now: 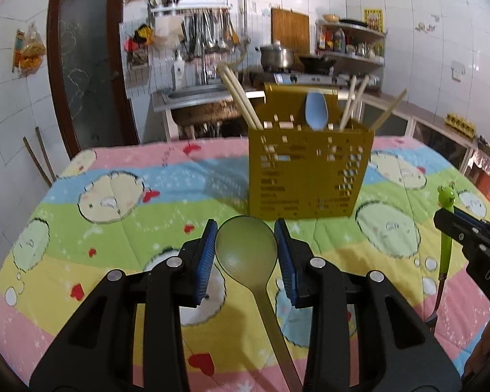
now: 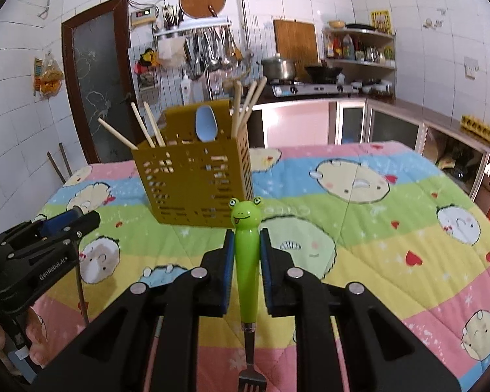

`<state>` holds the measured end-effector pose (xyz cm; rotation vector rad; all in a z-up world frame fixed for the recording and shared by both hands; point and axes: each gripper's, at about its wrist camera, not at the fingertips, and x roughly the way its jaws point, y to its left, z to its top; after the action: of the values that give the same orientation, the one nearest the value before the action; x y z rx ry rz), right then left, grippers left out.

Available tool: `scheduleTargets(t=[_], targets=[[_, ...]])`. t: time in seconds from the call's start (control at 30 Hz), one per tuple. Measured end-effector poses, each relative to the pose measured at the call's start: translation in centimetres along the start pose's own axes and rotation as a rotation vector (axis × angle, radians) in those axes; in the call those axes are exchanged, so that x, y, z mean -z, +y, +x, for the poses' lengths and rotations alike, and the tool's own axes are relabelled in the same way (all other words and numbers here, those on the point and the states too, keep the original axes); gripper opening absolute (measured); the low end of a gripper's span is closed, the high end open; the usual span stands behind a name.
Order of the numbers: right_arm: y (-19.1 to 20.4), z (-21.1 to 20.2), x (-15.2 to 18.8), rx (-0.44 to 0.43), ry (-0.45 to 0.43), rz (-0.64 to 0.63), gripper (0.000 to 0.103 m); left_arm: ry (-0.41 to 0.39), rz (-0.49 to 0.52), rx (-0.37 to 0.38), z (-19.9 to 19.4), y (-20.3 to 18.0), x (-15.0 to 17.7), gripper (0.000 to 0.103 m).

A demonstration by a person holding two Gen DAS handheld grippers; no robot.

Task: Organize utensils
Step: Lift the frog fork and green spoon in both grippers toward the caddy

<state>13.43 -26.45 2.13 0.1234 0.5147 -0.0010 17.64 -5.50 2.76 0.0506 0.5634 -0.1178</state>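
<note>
Left gripper [image 1: 246, 254]: blue pads clamped on the bowl of an olive green spoon [image 1: 246, 254], handle trailing back under the tool, on the near side of the caddy.
Right gripper [image 2: 247, 256]: nearly closed on the green handle of a frog-headed fork [image 2: 246, 261], frog end toward the caddy, tines hanging near the camera.
Quilt [image 2: 359, 228]: pastel cartoon cover under the caddy, spreading all round it.
Caddy [image 1: 310, 173]: mustard, perforated, upright on the quilt, beyond both grippers.
Inside the caddy: a light blue spoon [image 1: 316, 111] in the middle, chopsticks [image 1: 241, 98] leaning out at either side.
</note>
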Motion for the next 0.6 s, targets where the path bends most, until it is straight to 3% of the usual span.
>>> scheduleTargets(t=[0.37, 0.6], targets=[[0.9, -0.7, -1.0, 0.023, -0.105, -0.038, 0.015, -0.086, -0.024, 0.013, -0.8, 0.6, -1.8, 0.035], [1.1, -1.3, -3.4, 0.000, -0.187, -0.016, 0.015, -0.149, -0.034, 0.015, -1.1, 0.6, -4.6, 0.035]])
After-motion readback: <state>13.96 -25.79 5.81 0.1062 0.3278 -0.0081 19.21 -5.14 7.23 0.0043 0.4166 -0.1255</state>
